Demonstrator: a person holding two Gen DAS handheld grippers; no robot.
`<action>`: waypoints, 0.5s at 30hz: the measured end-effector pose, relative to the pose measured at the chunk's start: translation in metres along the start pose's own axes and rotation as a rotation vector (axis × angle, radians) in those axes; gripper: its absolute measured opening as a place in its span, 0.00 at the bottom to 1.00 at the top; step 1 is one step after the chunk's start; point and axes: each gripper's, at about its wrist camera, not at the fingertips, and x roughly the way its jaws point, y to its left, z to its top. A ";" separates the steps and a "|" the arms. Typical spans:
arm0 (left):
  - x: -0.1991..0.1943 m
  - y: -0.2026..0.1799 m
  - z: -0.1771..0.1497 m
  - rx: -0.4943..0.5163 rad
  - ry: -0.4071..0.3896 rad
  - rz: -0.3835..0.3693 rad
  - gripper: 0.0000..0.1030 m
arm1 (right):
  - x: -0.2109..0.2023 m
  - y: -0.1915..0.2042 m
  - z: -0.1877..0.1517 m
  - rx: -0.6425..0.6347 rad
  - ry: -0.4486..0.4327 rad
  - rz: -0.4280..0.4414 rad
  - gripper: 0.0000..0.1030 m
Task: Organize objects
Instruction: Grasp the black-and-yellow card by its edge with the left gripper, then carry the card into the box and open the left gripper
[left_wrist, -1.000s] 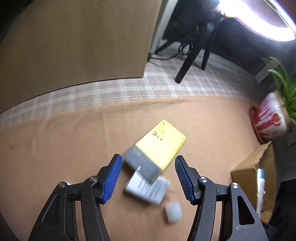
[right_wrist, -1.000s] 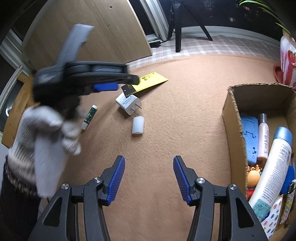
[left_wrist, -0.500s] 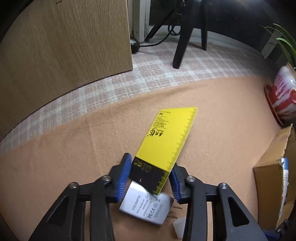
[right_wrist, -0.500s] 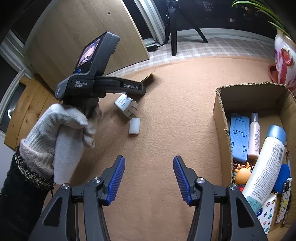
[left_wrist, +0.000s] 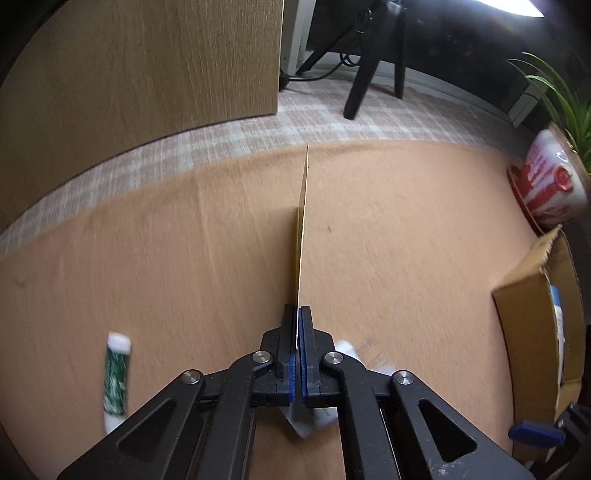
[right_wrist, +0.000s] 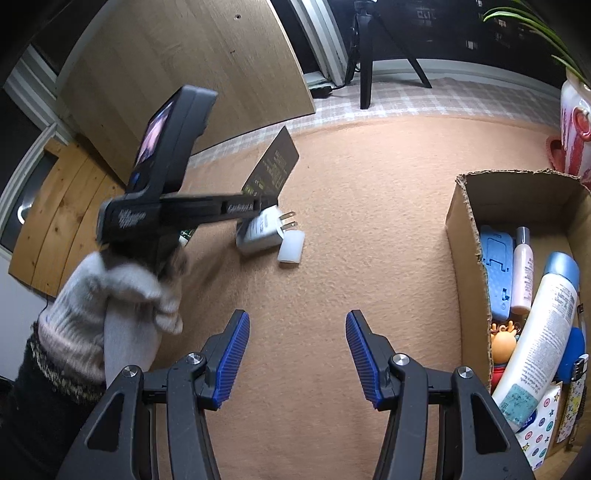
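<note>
Yellow-and-black flat plastic ruler card (left_wrist: 302, 236) is pinched edge-on between the pads of my left gripper (left_wrist: 296, 354), whose jaws have just been closing and now clamp on its near end. Its long axis runs straight ahead of the fingers, lifted off the tan felt mat (left_wrist: 184, 258). The open brown cardboard box (right_wrist: 458, 206) lies off to the right of that hand, so the card must swing rightward, and I judge its length will need tilting to drop inside. My right gripper (right_wrist: 297, 354) hangs beside the box with jaws apart and nothing between them; it is the nearer one to the box. Inside the box lie a blue plastic stand (right_wrist: 496, 273), a pink bottle (right_wrist: 522, 273), a white lotion bottle with a blue cap (right_wrist: 543, 332) and a small orange toy figure (right_wrist: 502, 343). On the mat remain a white wall charger (right_wrist: 260, 232), a white cap-like cylinder (right_wrist: 291, 247) and a green-and-white tube (left_wrist: 116, 376).
</note>
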 end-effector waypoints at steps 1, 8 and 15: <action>-0.002 0.000 -0.006 -0.003 0.000 -0.006 0.00 | -0.001 0.000 0.000 0.001 -0.001 -0.001 0.49; -0.021 0.001 -0.059 -0.023 -0.020 -0.031 0.00 | -0.008 -0.004 -0.007 0.019 -0.004 -0.001 0.49; -0.045 -0.002 -0.113 -0.029 -0.034 -0.030 0.00 | -0.014 -0.003 -0.014 0.022 -0.010 0.003 0.49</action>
